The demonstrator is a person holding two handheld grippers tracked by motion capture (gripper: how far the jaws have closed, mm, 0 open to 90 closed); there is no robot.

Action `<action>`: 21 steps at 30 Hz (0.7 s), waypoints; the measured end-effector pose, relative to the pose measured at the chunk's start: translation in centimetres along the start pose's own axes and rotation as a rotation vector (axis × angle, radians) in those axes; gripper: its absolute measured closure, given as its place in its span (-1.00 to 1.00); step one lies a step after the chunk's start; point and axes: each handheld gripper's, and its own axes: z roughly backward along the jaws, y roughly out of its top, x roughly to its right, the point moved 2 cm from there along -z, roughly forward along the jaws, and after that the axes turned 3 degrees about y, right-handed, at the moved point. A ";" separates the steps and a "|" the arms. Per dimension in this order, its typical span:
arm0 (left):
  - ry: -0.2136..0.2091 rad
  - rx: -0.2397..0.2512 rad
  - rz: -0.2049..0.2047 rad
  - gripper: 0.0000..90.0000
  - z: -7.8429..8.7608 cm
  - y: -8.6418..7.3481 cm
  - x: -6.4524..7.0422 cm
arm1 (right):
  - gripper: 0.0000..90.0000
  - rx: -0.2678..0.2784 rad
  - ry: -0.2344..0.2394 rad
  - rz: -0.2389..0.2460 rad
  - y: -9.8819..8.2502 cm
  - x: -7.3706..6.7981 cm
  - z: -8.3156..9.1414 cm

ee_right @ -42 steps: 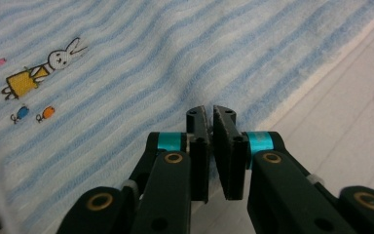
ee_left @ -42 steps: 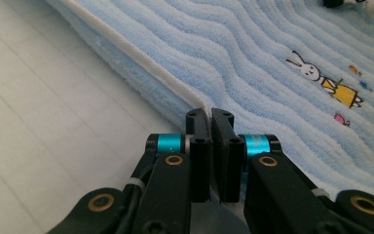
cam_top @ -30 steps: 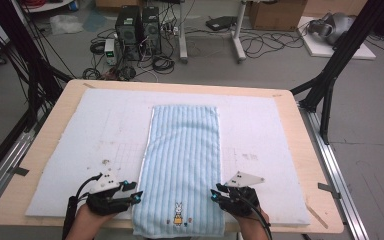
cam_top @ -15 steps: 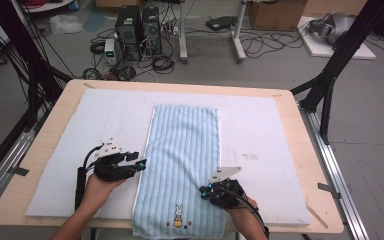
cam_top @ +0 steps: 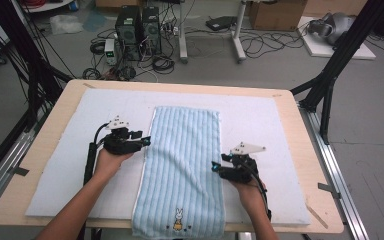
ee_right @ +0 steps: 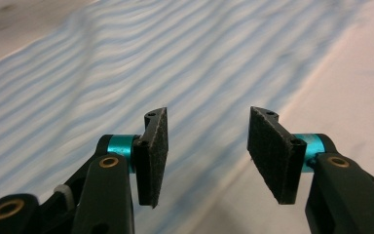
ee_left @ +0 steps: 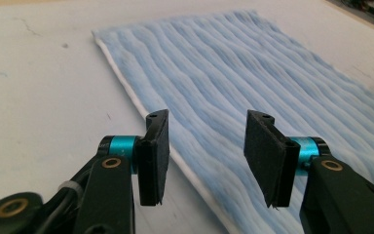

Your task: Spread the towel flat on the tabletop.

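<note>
White padding covered the table, with the towel lying flat down its middle, near end hanging over the edge. Since a second before, both hands had moved up from the near end to the towel's long edges. Left gripper stood open at the left edge; right gripper — jaws just opened, nothing between them — at the right edge, both pointing inward.

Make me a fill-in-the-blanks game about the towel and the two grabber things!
1. The striped towel is light ____ in colour.
2. The little animal stitched near the towel's near end is a ____.
3. The left gripper is at the towel's left edge and the right gripper at its ____ edge.
4. The jaws of both grippers stand ____, with nothing pinched between them.

Missing words: blue; rabbit; right; open
</note>
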 end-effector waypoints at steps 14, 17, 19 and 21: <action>0.075 -0.108 0.035 0.34 -6.5 1.0 -1.8 | 0.60 -0.088 -0.163 -0.080 3.9 6.3 -7.3; 0.100 -0.110 -0.018 0.62 -6.8 1.1 -1.4 | 0.86 -0.081 -0.164 -0.077 4.1 6.4 -7.5; 0.111 -0.116 -0.039 0.87 -6.9 1.2 -1.3 | 0.90 -0.082 -0.184 -0.068 4.2 6.4 -7.6; 0.126 -0.114 -0.032 0.89 -7.1 1.3 -1.3 | 0.91 -0.080 -0.211 -0.067 4.3 6.5 -7.7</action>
